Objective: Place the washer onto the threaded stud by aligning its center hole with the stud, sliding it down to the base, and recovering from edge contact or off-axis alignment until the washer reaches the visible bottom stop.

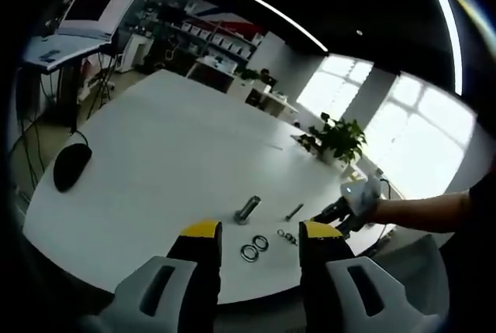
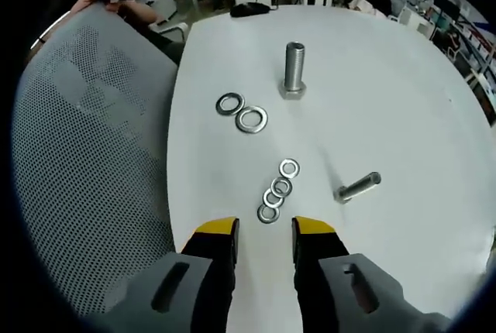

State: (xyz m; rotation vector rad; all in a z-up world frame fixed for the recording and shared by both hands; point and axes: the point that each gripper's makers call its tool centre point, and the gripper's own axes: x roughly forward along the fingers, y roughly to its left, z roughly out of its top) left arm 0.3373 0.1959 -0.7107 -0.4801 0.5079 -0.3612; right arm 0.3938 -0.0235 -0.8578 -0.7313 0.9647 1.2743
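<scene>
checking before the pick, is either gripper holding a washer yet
No, nothing is held. The left gripper and right gripper are open and empty; the washers lie on the table.

White table [image 2: 403, 77], rounded edges. Upright threaded stud [image 2: 294, 70] mid-table. Two large washers [image 2: 242, 113] touching, just beside it twd the near edge by the mesh chair. Three small washers [image 2: 278, 190] in a chain nearer the edge; smaller bolt [image 2: 357, 187] lying flat next to them. Black mouse [image 1: 71, 164] at far end.
</scene>
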